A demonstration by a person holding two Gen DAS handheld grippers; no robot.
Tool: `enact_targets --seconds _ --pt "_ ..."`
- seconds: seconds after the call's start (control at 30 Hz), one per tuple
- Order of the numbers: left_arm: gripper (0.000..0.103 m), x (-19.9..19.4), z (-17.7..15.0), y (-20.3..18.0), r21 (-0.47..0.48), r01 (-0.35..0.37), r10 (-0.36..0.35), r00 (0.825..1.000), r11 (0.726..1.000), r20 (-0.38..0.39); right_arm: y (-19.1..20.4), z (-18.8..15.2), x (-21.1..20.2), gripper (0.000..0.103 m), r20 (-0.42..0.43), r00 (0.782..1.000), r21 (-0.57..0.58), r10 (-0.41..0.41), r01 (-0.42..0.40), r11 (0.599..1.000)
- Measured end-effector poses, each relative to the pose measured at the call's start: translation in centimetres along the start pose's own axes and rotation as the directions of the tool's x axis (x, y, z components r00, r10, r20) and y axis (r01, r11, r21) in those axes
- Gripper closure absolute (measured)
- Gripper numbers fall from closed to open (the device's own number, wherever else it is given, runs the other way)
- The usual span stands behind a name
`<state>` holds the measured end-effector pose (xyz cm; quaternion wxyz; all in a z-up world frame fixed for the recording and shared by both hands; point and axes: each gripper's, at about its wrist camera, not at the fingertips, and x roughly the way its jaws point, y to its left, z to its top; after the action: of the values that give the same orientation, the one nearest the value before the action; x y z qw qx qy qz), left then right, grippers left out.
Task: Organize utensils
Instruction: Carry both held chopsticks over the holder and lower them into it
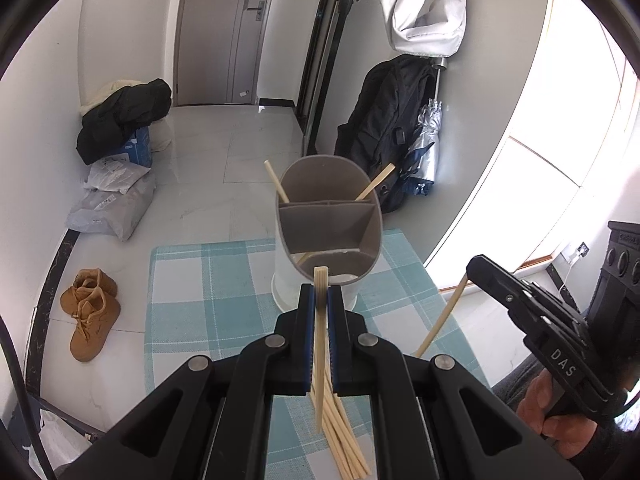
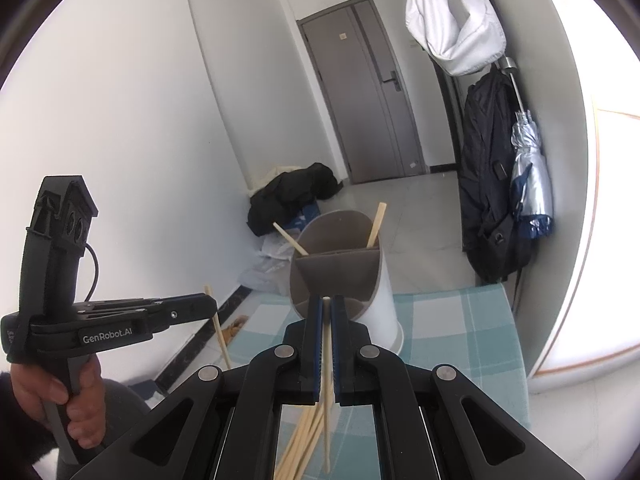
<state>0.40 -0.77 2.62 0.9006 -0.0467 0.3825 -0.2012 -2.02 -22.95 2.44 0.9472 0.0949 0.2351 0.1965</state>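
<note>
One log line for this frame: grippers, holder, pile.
left gripper: shut on chopstick | right gripper: shut on chopstick | holder: two chopsticks inside | loose pile: on cloth

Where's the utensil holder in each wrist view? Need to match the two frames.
Left wrist: utensil holder sits centre frame, just beyond the left gripper, with its divided grey inside facing the camera.
Right wrist: utensil holder sits centre, slightly right, just beyond the right gripper.
Shared landmark: the black backpack hanging on the wall to the holder's right, silver umbrella beside it.
</note>
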Motion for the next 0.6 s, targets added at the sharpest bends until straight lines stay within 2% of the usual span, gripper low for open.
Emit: enact_targets --seconds 0.3,0.6 --pt "0.101 -2.4 5.2 -0.7 -0.029 0.043 -0.041 0.997 0.999 0.064 0.1 4.0 -0.6 0.1 0.055 0.998 0.013 0.032 -0.033 0.999" --pt "0.101 -3.5 11.3 -0.3 -0.051 0.073 -0.064 0.985 0.996 0.162 0.0 11.4 -0.1 0.1 0.127 0.991 0.001 0.052 -0.053 0.999"
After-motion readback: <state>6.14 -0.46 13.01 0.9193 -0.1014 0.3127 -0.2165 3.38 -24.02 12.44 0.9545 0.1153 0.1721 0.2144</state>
